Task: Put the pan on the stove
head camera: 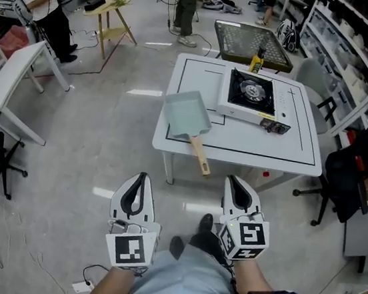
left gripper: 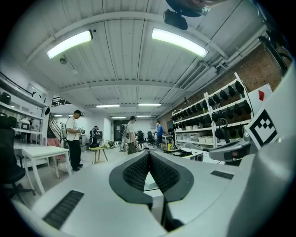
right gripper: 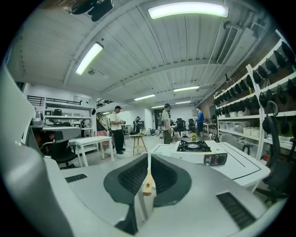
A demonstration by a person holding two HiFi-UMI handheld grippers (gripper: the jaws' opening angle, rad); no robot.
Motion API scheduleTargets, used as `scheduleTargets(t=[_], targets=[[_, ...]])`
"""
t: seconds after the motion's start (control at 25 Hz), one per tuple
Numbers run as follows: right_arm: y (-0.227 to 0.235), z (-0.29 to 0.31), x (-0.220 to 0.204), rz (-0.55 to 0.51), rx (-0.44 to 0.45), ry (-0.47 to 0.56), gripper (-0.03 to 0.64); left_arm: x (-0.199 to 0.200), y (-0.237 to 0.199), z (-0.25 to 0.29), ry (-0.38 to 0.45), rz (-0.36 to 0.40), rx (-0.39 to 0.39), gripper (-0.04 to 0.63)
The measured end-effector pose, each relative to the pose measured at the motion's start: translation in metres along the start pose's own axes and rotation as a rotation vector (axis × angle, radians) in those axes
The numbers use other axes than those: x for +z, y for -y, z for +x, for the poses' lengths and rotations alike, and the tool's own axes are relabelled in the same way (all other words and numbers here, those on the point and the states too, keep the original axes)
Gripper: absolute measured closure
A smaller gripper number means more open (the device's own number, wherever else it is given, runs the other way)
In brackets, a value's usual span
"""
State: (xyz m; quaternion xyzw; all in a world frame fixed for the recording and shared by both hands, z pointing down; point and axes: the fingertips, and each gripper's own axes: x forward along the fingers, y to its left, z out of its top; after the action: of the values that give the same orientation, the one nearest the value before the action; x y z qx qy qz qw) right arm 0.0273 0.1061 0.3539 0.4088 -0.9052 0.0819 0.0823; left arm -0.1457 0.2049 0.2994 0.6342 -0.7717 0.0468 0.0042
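the left claw (head camera: 141, 178) and right claw (head camera: 236, 182) are both pressed together, short of the tabletop (head camera: 290, 157). the pan (head camera: 187, 114) lies there beside the stove (head camera: 251, 98), its handle past the front edge. a black chair (head camera: 344, 181) at right is partly cut off.

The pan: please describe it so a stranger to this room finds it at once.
Find the white square table with a gas stove on it. The pan lies left of the stove, near the front edge. It alone is a pale blue-green rectangle with a wooden handle.
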Motion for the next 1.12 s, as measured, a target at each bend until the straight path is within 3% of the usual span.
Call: scheduleTargets(t=[0.32, 0.52, 1.12], targets=[[0.034, 0.042, -0.033, 0.06, 0.019, -0.089, 0.566, -0.014, 0.015, 0.052, -0.057, 0.001, -0.004, 0.577], [0.056, 0.083, -0.038, 0.091, 0.065, -0.122, 0.566, -0.016, 0.019, 0.092, -0.103, 0.041, 0.037, 0.577], [0.098, 0.182, 0.043, 0.044, 0.283, 0.007, 0.566, 0.036, 0.033, 0.173, -0.001, 0.1, 0.221, 0.577]])
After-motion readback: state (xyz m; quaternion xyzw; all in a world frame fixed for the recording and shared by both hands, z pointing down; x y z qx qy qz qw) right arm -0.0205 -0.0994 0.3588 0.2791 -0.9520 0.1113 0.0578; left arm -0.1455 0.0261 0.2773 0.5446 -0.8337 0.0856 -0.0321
